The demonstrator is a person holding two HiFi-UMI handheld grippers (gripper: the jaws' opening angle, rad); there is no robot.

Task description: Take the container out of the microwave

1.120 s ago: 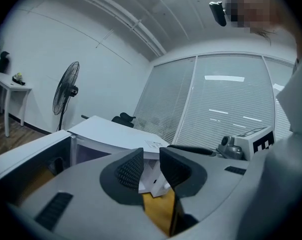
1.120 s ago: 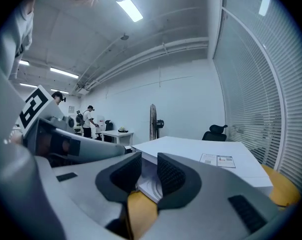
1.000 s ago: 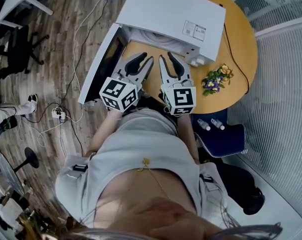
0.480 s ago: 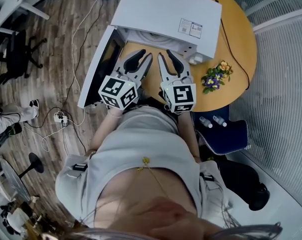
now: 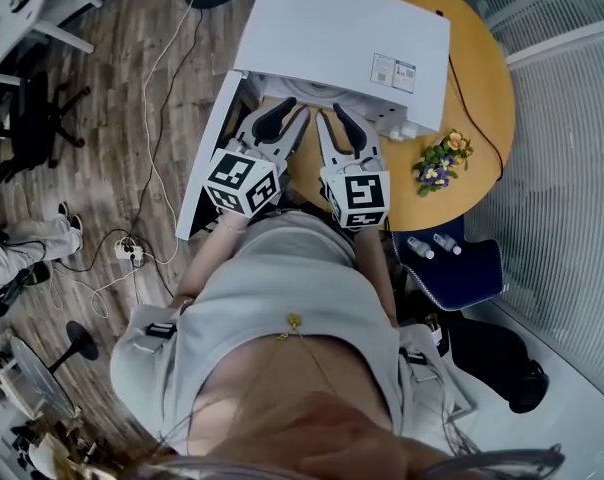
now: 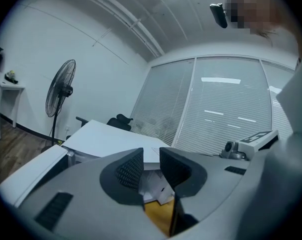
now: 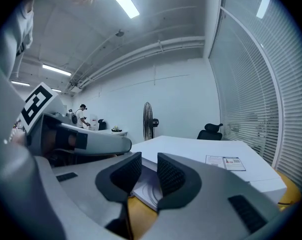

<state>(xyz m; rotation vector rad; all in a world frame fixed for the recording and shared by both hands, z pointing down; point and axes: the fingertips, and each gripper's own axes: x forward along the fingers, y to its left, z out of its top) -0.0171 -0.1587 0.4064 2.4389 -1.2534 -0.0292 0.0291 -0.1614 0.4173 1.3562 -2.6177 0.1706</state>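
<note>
Left gripper [image 5: 290, 120] and right gripper [image 5: 332, 120], fingers slightly apart and empty, face the open microwave [image 5: 342, 33]

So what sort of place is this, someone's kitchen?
Most likely an office, not a kitchen: there is a black office chair, slatted blinds along one wall and a standing fan. The microwave just sits on a round wooden table.
</note>
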